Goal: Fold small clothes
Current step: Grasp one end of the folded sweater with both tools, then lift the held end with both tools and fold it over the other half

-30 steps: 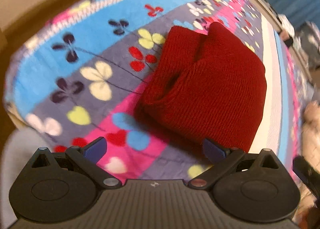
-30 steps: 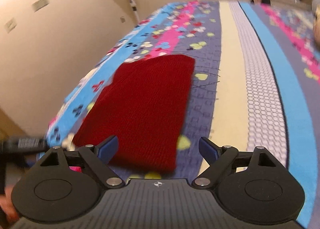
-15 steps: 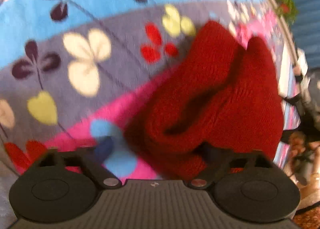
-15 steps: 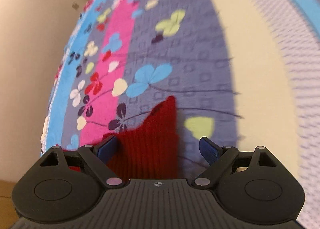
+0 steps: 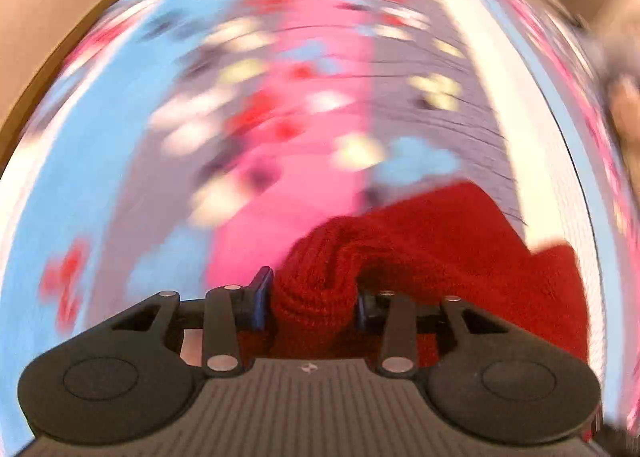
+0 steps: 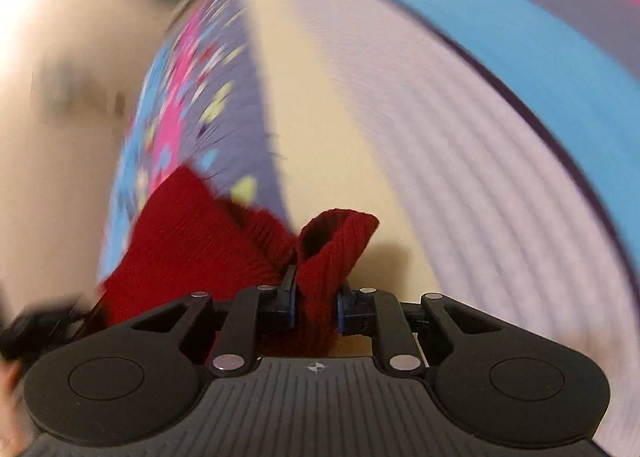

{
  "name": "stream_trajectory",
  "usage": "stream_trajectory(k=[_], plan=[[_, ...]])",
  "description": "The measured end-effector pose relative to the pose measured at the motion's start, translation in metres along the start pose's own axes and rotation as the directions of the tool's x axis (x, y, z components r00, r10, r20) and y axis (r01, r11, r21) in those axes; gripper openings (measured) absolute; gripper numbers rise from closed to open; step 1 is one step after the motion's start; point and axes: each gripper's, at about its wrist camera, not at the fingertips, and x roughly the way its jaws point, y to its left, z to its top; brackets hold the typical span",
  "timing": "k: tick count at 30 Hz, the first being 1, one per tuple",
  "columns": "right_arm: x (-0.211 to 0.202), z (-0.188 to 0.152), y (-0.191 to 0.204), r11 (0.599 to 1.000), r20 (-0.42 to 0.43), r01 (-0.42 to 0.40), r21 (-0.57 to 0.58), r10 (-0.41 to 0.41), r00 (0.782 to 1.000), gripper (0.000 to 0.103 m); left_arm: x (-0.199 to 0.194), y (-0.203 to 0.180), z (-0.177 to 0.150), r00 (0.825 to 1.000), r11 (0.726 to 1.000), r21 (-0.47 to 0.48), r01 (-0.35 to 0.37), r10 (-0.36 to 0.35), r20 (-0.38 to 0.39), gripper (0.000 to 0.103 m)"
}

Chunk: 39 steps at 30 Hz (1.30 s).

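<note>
Fleece, striped in blue, pink, grey and cream with a flower print: the bedspread (image 5: 120,161), largest item in both views and the work surface throughout. Blurred heavily in both frames.

Red rib-knit garment (image 5: 460,257), likely a beanie or similar small piece, lying on the bedspread with two ends gathered up off the surface. Not flat; bunched and creased between the two grip points.

Left gripper (image 5: 308,303): jaws just closed to a medium gap, a thick roll of knit pinched between the blue pads. Right gripper (image 6: 316,299): jaws just closed to a narrow gap, a thinner doubled edge (image 6: 336,241) standing up from between the pads.

Progress, judged: early to middle. Both holds secured; fold itself not yet laid. Remaining: carry one end over, align edges, lay flat, let go, smooth.
</note>
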Motion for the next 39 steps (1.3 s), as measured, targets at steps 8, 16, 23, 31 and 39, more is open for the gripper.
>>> stream_trajectory(k=[8,16,23,31,39], plan=[[-0.003,0.009,0.016,0.993,0.062,0.038,-0.115,-0.031,0.998,0.047,-0.010,0.023,0.001,0.999,0.999,-0.044,0.009,-0.007,0.043,0.048],[0.036,0.087,0.100,0.892,0.078,0.016,-0.451,0.022,0.997,0.078,-0.028,0.061,-0.007,0.984,0.974,-0.173,0.146,-0.124,0.131,0.071],[0.112,0.088,0.125,0.899,-0.154,-0.087,-0.430,0.022,0.988,0.021,-0.022,0.030,-0.008,0.986,0.993,-0.057,0.100,-0.092,0.139,0.017],[0.130,0.079,0.118,0.890,-0.094,-0.039,-0.454,-0.004,0.996,0.054,-0.022,0.060,-0.011,0.990,0.984,-0.167,0.056,-0.033,0.135,0.030],[0.108,0.107,0.057,0.938,-0.313,-0.146,-0.315,0.043,0.949,0.092,-0.024,0.075,-0.072,0.966,0.942,-0.225,0.250,-0.229,0.116,0.095]])
